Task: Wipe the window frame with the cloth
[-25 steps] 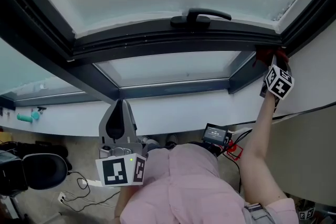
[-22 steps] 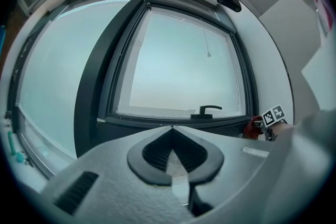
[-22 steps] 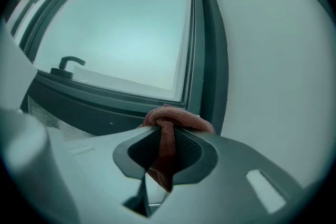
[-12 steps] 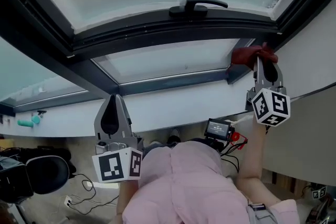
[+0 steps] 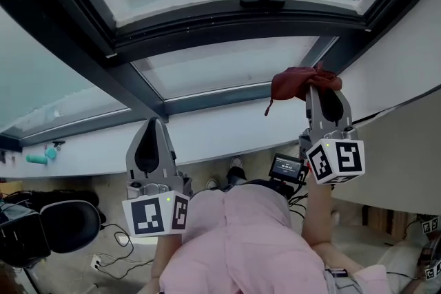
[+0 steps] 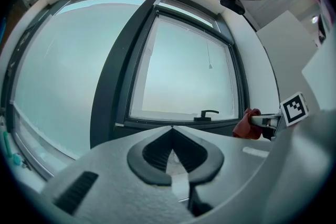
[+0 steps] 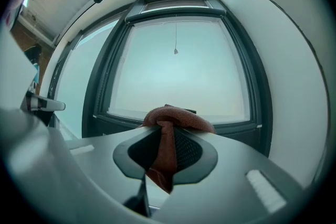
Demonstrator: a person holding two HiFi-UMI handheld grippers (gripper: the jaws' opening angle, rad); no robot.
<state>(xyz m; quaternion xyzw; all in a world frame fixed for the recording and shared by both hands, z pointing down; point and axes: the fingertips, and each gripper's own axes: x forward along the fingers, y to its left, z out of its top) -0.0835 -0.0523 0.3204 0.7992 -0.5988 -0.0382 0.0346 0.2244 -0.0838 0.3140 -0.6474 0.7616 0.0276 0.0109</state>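
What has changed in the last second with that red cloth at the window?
The right tool, shut on the cloth, pulled back from the right corner of the frame, leftward and toward the person. The left tool stayed low, shut and empty.

An indoor room, apparently an office or test space, is indicated by a dark window frame, loose floor cables and a black chair.

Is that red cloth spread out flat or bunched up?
Bunched up. The cloth sits in a crumpled lump at the tip of the right gripper, a fold pinched between its shut jaws.
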